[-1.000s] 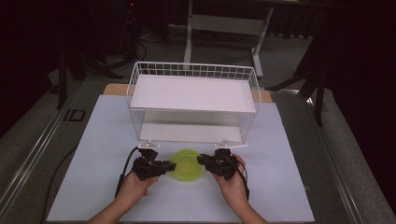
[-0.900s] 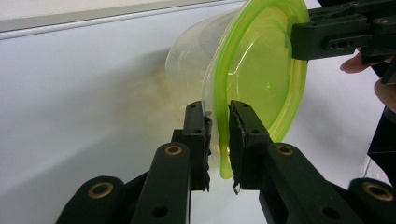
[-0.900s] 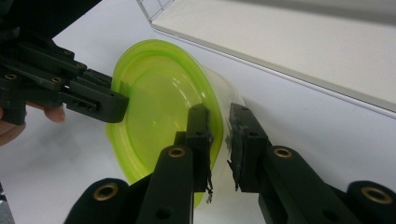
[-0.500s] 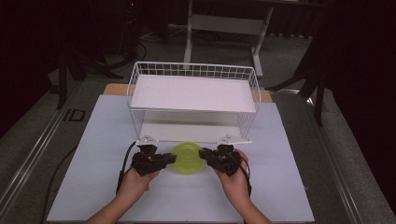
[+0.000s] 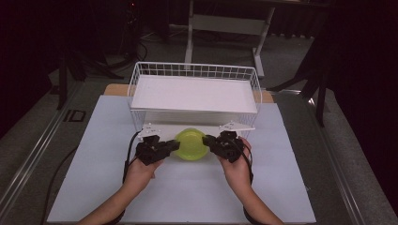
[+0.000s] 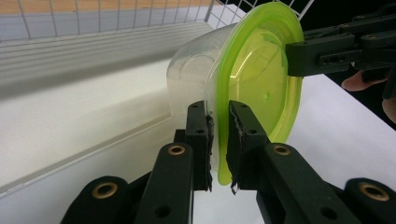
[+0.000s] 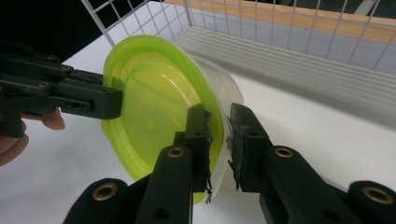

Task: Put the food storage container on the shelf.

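Container (image 5: 190, 144) rim pinched betw both grippers' jaws.

Glossy translucent plastic tub (image 6: 196, 74), shiny green plastic lid (image 6: 261, 79), white coated wire basket (image 5: 195, 70), matt white table (image 5: 187, 187).

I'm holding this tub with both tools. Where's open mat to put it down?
Open mat runs between the forearms, toward the near edge, and along both sides of the wire rack. It is tight ahead: the tub, held by left tool and right tool, sits at the rack's front edge.
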`<state>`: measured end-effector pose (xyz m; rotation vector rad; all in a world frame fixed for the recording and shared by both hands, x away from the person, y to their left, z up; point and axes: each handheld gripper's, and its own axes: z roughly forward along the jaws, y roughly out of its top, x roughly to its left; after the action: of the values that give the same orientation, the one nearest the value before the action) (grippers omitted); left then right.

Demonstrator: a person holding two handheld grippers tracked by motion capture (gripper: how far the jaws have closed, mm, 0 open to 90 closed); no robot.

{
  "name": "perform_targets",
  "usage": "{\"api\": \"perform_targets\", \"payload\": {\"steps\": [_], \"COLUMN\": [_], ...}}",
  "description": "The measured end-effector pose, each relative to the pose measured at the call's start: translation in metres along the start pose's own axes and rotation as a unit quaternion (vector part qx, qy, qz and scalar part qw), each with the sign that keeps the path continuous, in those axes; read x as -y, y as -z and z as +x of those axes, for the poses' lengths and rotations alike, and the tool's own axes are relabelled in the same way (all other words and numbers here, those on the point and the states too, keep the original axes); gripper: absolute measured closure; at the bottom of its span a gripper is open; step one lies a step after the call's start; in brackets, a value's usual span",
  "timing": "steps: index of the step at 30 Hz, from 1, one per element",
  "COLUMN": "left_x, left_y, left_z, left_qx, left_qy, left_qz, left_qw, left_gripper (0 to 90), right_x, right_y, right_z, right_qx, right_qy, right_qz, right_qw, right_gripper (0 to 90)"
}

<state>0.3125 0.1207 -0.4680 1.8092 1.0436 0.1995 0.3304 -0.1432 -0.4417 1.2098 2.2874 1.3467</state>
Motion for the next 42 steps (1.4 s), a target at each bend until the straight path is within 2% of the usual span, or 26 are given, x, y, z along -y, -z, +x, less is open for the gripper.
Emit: {"api": "perform_targets", "payload": {"steps": [9, 19, 24, 26, 28, 31, 34, 37, 40, 42], "left_x": [0.007, 0.008, 0.006, 0.006, 0.005, 0.006, 0.007, 0.006, 0.005, 0.004], "left_y": [-0.02, -0.032, -0.037, -0.039, -0.041, -0.045, -0.045, -0.046, -0.047, -0.048], "left_z": [0.01, 0.021, 0.024, 0.025, 0.028, 0.033, 0.035, 0.036, 0.035, 0.035], "left_qx": [-0.006, -0.013, -0.016, -0.018, -0.017, -0.008, -0.006, -0.002, -0.012, -0.019], "left_qy": [0.01, 0.012, 0.008, 0.004, 0.004, 0.02, 0.018, 0.023, 0.008, -0.01], "left_qz": [0.019, 0.029, 0.037, 0.033, 0.037, 0.039, 0.034, 0.03, 0.023, 0.014], "left_qw": [0.9997, 0.9994, 0.9992, 0.9993, 0.9992, 0.999, 0.9992, 0.9993, 0.9996, 0.9997], "left_gripper": [80.2, 80.1, 80.0, 80.1, 80.0, 79.7, 79.4, 78.9, 77.0, 74.8], "right_x": [0.006, 0.009, 0.01, 0.009, 0.008, 0.006, 0.005, 0.004, 0.002, 0.001], "right_y": [-0.018, -0.033, -0.039, -0.04, -0.042, -0.046, -0.047, -0.047, -0.049, -0.05], "right_z": [-0.012, -0.02, -0.024, -0.025, -0.026, -0.027, -0.025, -0.027, -0.029, -0.03], "right_qx": [0.014, 0.017, 0.025, 0.026, 0.029, 0.037, 0.041, 0.04, 0.039, 0.044], "right_qy": [-0.008, -0.01, -0.008, -0.006, 0.0, 0.005, 0.01, 0.004, -0.005, -0.004], "right_qz": [0.022, 0.026, 0.029, 0.028, 0.028, 0.032, 0.033, 0.029, 0.021, 0.016], "right_qw": [0.9996, 0.9995, 0.9992, 0.9992, 0.9992, 0.9988, 0.9986, 0.9988, 0.999, 0.9989], "right_gripper": [78.2, 78.1, 78.1, 78.0, 78.0, 78.1, 78.1, 77.6, 76.8, 75.3]}}
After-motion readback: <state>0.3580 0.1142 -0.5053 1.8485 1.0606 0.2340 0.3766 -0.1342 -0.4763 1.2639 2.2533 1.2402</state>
